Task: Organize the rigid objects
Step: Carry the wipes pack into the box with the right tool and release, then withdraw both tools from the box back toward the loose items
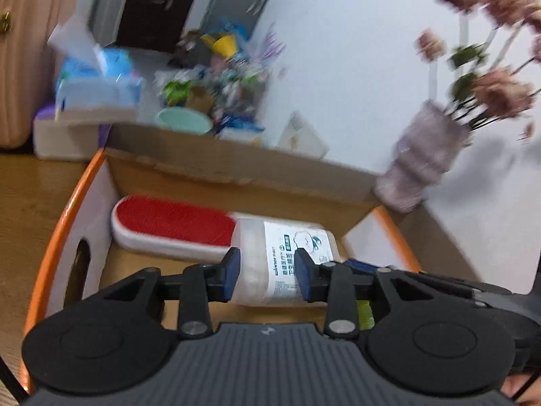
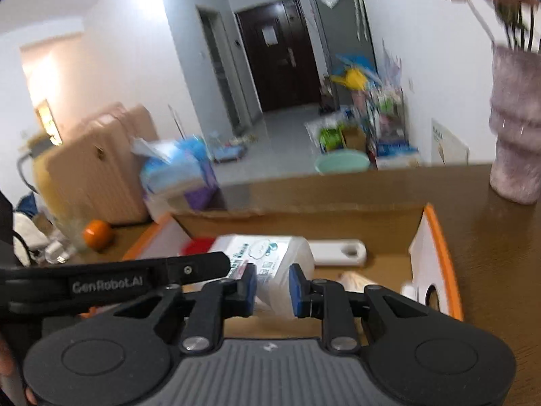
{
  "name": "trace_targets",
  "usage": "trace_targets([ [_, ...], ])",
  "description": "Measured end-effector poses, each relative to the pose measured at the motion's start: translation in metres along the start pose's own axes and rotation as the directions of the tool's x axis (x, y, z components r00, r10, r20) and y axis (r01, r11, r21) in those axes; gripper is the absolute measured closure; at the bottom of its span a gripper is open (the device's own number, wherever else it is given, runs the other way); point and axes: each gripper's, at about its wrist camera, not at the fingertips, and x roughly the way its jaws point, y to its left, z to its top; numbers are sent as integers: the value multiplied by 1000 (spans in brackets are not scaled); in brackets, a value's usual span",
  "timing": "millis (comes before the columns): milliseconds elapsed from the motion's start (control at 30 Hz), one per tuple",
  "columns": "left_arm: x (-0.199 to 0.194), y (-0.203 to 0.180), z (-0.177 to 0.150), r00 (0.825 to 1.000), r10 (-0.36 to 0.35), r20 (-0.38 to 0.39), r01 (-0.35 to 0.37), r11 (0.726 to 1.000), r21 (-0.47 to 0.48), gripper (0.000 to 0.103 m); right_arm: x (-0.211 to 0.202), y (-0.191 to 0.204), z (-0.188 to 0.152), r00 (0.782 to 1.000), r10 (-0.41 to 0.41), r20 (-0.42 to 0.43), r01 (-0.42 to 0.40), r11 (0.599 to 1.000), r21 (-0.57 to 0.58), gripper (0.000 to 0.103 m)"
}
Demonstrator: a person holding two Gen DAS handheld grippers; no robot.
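A cardboard box (image 1: 236,182) with orange-edged white flaps sits on a wooden table. Inside lie a white brush with red bristles (image 1: 172,226) and a translucent tub with a white label (image 1: 287,253). My left gripper (image 1: 267,275) has its blue pads on either side of the tub and is shut on it, low in the box. In the right wrist view the same tub (image 2: 270,264) lies between the pads of my right gripper (image 2: 272,289), which stands part open around its end; contact is unclear. The left gripper's black arm (image 2: 118,277) crosses at left. The brush's white handle (image 2: 338,252) lies behind.
A ribbed mauve vase (image 1: 419,159) with pink flowers stands on the table right of the box, also in the right wrist view (image 2: 517,128). A tissue pack (image 1: 98,81) on a purple-lidded container, a pink suitcase (image 2: 98,165) and an orange fruit (image 2: 98,235) are at left.
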Motion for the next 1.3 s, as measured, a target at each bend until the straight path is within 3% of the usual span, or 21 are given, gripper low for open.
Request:
trace_targets([
  [167, 6, 5, -10, 999, -27, -24, 28, 999, 19, 65, 25, -13, -18, 998, 3, -62, 0, 999, 46, 82],
  [367, -29, -6, -2, 999, -30, 22, 27, 995, 99, 55, -3, -1, -9, 996, -84, 15, 85, 996, -38, 75],
  [433, -49, -8, 3, 999, -11, 46, 5, 993, 122, 51, -18, 3, -1, 996, -83, 30, 84, 995, -48, 72],
  [500, -69, -9, 8, 998, 16, 65, -23, 992, 122, 35, -38, 8, 6, 994, -95, 46, 98, 993, -68, 68],
  [533, -79, -9, 9, 997, 30, 74, -39, 992, 123, 32, -47, 11, 8, 993, -103, 53, 107, 991, -82, 66],
  [567, -89, -9, 9, 995, 47, 87, -59, 989, 133, 30, -57, 15, 9, 992, -110, 60, 116, 988, -99, 58],
  [600, -98, -9, 8, 992, 72, 100, -86, 986, 144, 27, -65, 19, 10, 991, -114, 63, 121, 986, -115, 50],
  [667, -114, -8, 5, 985, 124, 117, -141, 979, 149, 20, -80, 24, 9, 990, -131, 59, 138, 980, -143, 48],
  [900, -169, -2, -28, 967, 209, 149, -235, 954, 187, 12, -134, 36, -13, 972, -224, 67, 233, 956, -180, 38],
  [1000, -188, -3, -51, 953, 237, 188, -275, 939, 209, 1, -156, 42, -28, 962, -252, 103, 268, 945, -190, 31],
  [1200, -211, -10, -93, 910, 285, 301, -363, 899, 245, 0, -181, 55, -76, 926, -269, 267, 317, 935, -159, 17],
  [1300, -213, -12, -105, 911, 276, 305, -357, 900, 250, 0, -181, 60, -94, 915, -275, 295, 327, 934, -144, 17],
])
